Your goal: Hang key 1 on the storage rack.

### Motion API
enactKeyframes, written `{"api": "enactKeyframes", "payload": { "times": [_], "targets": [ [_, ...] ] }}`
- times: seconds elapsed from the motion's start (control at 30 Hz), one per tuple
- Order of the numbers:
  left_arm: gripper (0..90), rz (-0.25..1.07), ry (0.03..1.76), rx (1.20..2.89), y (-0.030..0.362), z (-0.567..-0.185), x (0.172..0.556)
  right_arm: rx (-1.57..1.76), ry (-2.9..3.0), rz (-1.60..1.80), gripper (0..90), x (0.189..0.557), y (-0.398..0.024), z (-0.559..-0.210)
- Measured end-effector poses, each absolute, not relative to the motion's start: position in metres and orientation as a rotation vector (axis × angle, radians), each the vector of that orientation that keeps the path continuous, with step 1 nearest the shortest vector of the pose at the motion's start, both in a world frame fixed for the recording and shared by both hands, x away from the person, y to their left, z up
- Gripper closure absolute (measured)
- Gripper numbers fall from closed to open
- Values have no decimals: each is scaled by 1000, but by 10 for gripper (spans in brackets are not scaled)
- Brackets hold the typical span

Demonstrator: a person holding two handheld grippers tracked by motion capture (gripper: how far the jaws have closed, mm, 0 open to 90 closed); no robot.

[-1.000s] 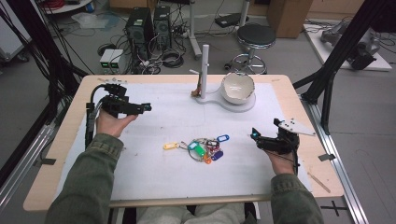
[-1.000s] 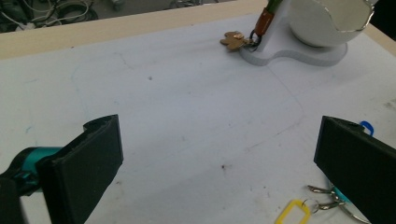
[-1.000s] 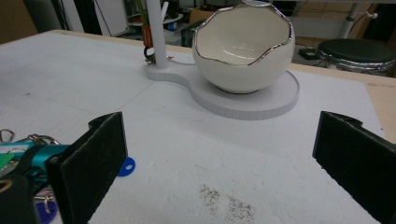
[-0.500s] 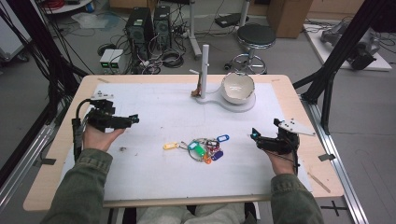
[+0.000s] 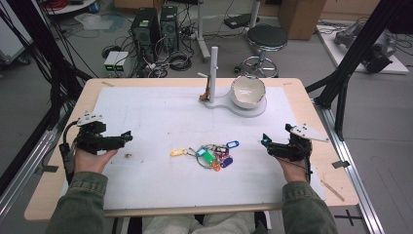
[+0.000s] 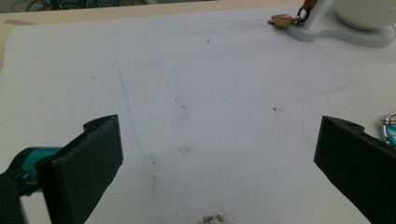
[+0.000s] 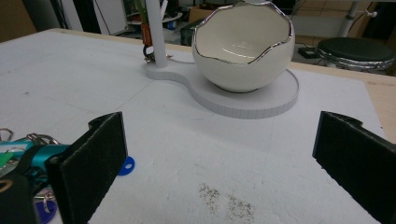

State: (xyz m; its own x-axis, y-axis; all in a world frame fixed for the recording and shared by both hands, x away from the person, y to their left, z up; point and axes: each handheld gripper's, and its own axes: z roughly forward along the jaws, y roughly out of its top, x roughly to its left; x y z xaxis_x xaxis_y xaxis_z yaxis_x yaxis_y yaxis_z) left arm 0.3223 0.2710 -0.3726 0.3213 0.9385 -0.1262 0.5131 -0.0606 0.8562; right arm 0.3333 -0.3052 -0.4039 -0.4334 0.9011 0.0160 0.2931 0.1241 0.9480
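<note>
The bunch of keys (image 5: pixel 212 156) with coloured tags lies flat on the white mat (image 5: pixel 160 112) that covers the wooden surface (image 5: pixel 311 97), and serves here as the landmark. It rests loose, with nothing touching it. A yellow tag (image 5: pixel 176 152) sticks out on its left side and a blue tag (image 5: pixel 233 145) on its right.

The left gripper (image 5: pixel 124 138) sits well apart from the keys, to their left, held low over the mat by the person's left hand (image 5: pixel 90 158). Its jaws stand wide apart and hold nothing; the left gripper view shows bare mat between them. In that view a small part of the key rings shows at the right edge, just past the right-hand jaw.

The right gripper (image 5: pixel 267 144) sits to the right of the keys, closer to them than the left one but not in contact. Its jaws are also spread wide, with nothing between them. The right gripper view shows the keys beside the left-hand jaw, with the blue tag (image 7: pixel 125 165) flat on the mat.

Beyond the keys, toward the far edge of the surface, stands a white base (image 5: pixel 229 105) with an upright post (image 5: pixel 213 68). A white egg-shaped bowl (image 5: pixel 248 91) with a jagged rim sits on this base. A brown-strapped key (image 6: pixel 281 19) lies at the foot of the post.
</note>
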Motion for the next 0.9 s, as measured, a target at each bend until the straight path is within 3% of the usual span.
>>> {"api": "enactKeyframes", "payload": {
  "times": [0.5, 0.9],
  "targets": [
    [17, 780, 1283, 1579, 297, -396, 296, 1169, 1815, 1321, 20, 332, -304, -404],
    [17, 763, 1351, 1531, 308, -410, 287, 1180, 1868, 1374, 20, 334, -301, -402]
  ]
}}
